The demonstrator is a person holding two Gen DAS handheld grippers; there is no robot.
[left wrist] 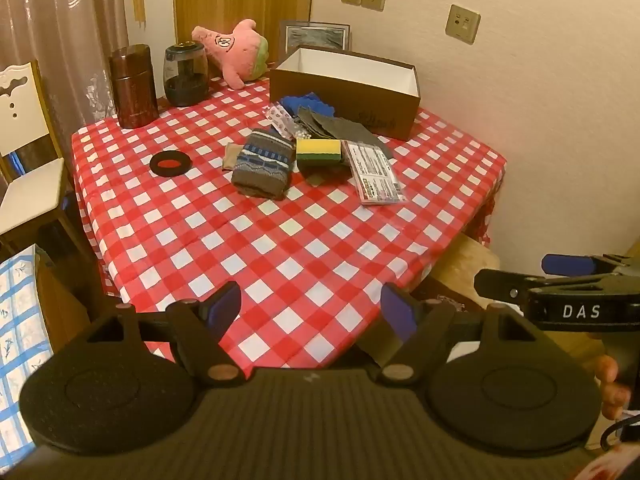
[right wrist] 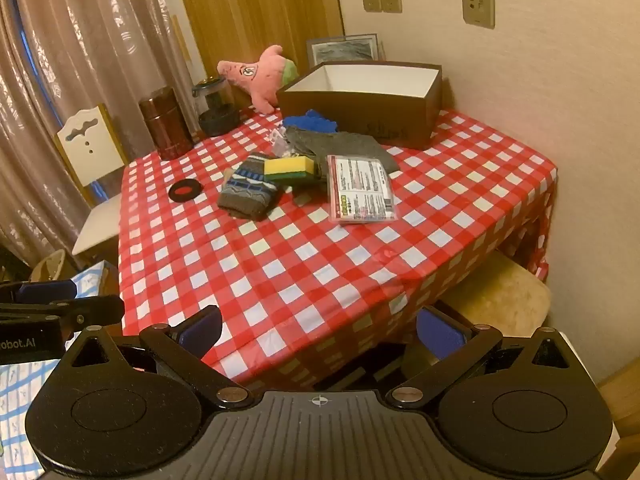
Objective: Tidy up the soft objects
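Folded grey-and-blue patterned knitted sock [left wrist: 262,164] looks light, limp; pinch its thick folded middle; left gripper [left wrist: 312,300] and right gripper [right wrist: 320,324] both gape, holding nothing

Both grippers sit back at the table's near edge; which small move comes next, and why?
Probably advance the left gripper, jaws open and empty, toward the folded patterned sock: it is the nearest soft item, and the brown box behind the pile looks empty.

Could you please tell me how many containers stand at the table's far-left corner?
2: a brown canister at the corner, and a dark glass jar just right of it, beside the pink plush.
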